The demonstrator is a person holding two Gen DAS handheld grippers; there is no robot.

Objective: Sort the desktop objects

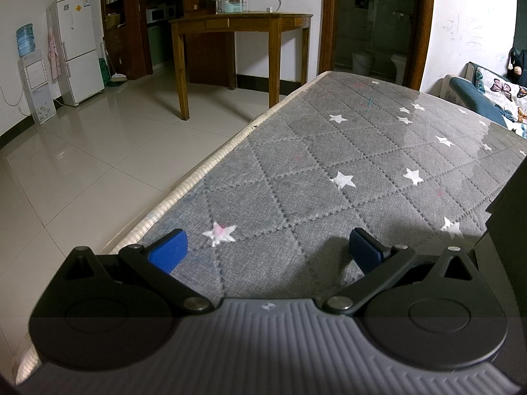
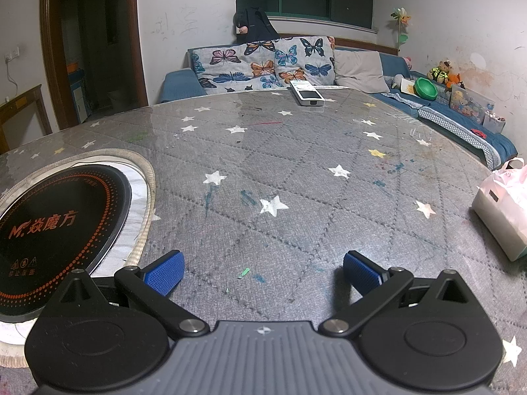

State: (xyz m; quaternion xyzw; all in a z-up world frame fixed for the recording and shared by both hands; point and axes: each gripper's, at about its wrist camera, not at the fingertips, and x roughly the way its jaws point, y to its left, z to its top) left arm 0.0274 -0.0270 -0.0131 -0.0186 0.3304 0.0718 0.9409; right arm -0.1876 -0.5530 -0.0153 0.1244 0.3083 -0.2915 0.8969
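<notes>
Worktop (image 2: pixel 296 171): round, covered by a grey quilted star-print cloth under a clear glossy sheet, with a black induction hob (image 2: pixel 59 230) let into it near the left edge as the right wrist view has it. Item one, remote control (image 2: pixel 306 93): white, slim, flat slab lying at the far edge of the worktop, just in front of the butterfly-print sofa cover (image 2: pixel 263 62); likely light and rigid with a smooth plastic shell, so it may slide on the glossy sheet; best taken across its narrow width near the middle, pads on the two long sides. Item two, pale plastic bag (image 2: pixel 504 210): sitting at the right edge, pinkish at the top, contents not readable; probably soft, crumpling and light, its shape giving under pressure; the bunched top looks the safer hold, though whether it has handles cannot be told. Left tool (image 1: pixel 266 250): blue-padded jaws spread wide, holding nothing, low over the worktop's near-left edge above bare cloth; a dark object at that view's right border is not identifiable. Right tool (image 2: pixel 263 273): jaws likewise spread and vacant, low over the near part of the worktop, well apart from both items. Sorting appears not yet begun.
</notes>
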